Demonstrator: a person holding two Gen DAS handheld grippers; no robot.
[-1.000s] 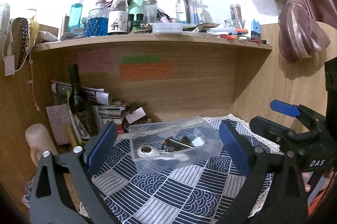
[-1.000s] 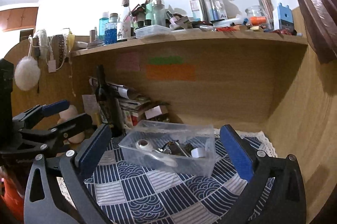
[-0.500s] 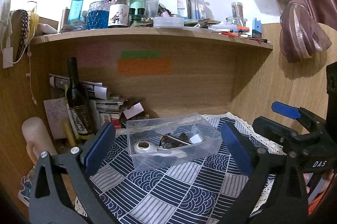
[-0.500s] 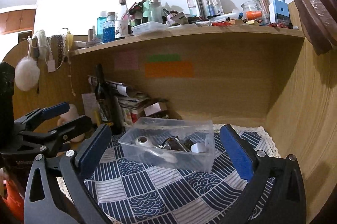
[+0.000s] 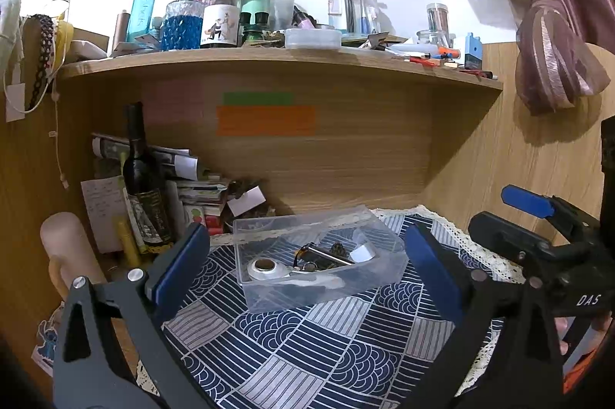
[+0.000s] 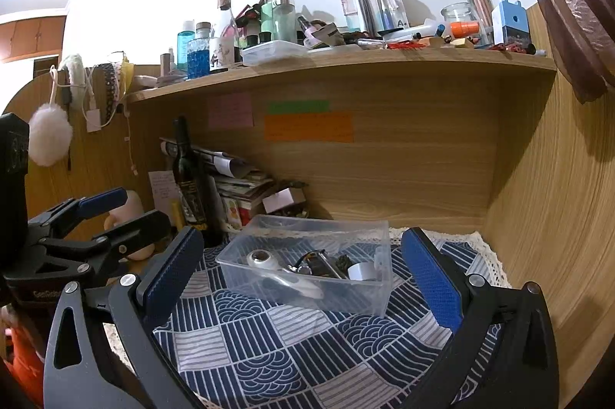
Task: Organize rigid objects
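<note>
- A dark wine bottle (image 5: 144, 186) stands upright at the back left of the counter (image 5: 442, 216), in front of a stack of papers and boxes (image 5: 200, 197).
- The left tool (image 5: 303, 266) hangs above the patterned cloth (image 5: 307, 343) with its blue pads spread wide, holding nothing.
- The clear plastic box (image 5: 319, 278) sits on the cloth in the middle of the counter, between both pairs of pads but touched by none.
- Inside it lie a white device with a round lens end (image 5: 269, 268), some small metal pieces (image 5: 326, 253) and a roll of white tape (image 5: 363, 252).
- The box looks light, stiff and thin-walled, probably slick; a pinch on one rim or a squeeze across its short sides seems safest, and tilting would slide the loose contents.
- The right tool (image 6: 303, 266) is likewise spread wide and empty, facing the box from the right.
</note>
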